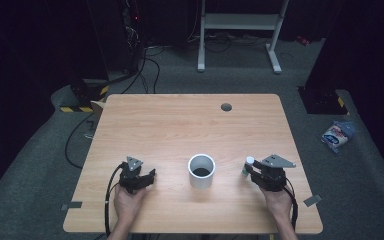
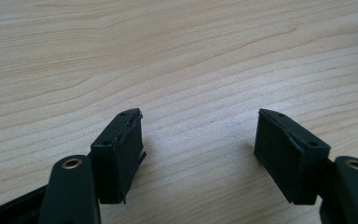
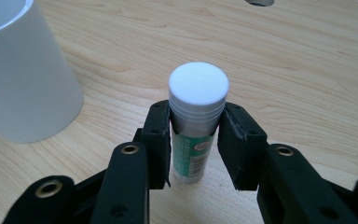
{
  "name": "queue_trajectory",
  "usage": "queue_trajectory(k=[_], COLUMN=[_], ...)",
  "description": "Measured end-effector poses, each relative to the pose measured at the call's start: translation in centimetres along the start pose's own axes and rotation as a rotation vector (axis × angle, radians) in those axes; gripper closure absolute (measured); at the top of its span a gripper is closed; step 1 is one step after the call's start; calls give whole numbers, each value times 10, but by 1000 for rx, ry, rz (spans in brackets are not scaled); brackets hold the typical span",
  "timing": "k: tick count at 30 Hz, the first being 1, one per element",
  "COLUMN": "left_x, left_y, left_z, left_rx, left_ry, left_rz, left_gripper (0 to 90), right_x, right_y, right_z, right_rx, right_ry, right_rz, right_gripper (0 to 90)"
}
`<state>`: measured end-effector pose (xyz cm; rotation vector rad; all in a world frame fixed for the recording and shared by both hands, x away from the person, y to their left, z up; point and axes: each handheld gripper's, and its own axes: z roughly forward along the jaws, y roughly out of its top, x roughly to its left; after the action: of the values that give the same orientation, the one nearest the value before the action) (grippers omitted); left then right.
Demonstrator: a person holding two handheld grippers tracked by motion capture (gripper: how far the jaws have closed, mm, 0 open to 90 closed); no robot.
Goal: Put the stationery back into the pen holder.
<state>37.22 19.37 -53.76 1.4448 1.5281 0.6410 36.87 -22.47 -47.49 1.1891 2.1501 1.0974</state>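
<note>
The right gripper [image 3: 195, 140] is grasping an upright glue stick [image 3: 197, 116] beside the white cup [image 1: 201, 171]. The left gripper [image 2: 198, 154] is resting on the table [image 1: 180, 120], jaws spread wide with nothing between.

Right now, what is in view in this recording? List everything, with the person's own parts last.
Table: one, light wood, centre of the high view, with a round hole near its far edge.
Cup: one, white, open-topped, upright on the table between the two tools.
Glue stick: one, white cap, green label, upright between the right tool's jaws.
Tape pieces: two, grey, at the table's near corners.
Packet: one, blue and white, on the floor right of the table.
Stand: one, white, on the floor beyond the table.
Cables: several, black, on the floor far left.
Left tool: black, open over bare table.
Right tool: black, shut on the glue stick.
Hands: two, holding the tools.
</note>
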Motion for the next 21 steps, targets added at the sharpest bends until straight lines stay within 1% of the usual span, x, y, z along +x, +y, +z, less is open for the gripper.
queue_trajectory(k=[4,6,7,9,14,15,18,19,20,21], left_x=[0,0,0,0,0,0,0,0,0,0], left_y=[0,0,0,0,0,0,0,0,0,0], left_z=[0,0,0,0,0,0,0,0,0,0], left_rx=[0,0,0,0,-1,0,0,0,0,-2], left_ry=[0,0,0,0,0,0,0,0,0,0], left_rz=[0,0,-1,0,-1,0,0,0,0,-2], left_gripper=[321,321,321,321,321,321,321,321,321,321], right_x=[0,1,2,3,6,8,10,12,12,13], right_y=[2,3,5,7,11,13,15,18,18,21], right_z=[-4,-5,-7,-9,-12,-14,-15,-17,-17,-17], right_rx=[-19,-24,-29,-30,-47,-53,-59,-59,-59,-62], right_ry=[3,7,10,16,33,50,60,74,74,88], right_rz=[-2,5,-2,3,-2,1,-4,3,3,-8], right_gripper=[646,646,646,646,646,646,646,646,646,646])
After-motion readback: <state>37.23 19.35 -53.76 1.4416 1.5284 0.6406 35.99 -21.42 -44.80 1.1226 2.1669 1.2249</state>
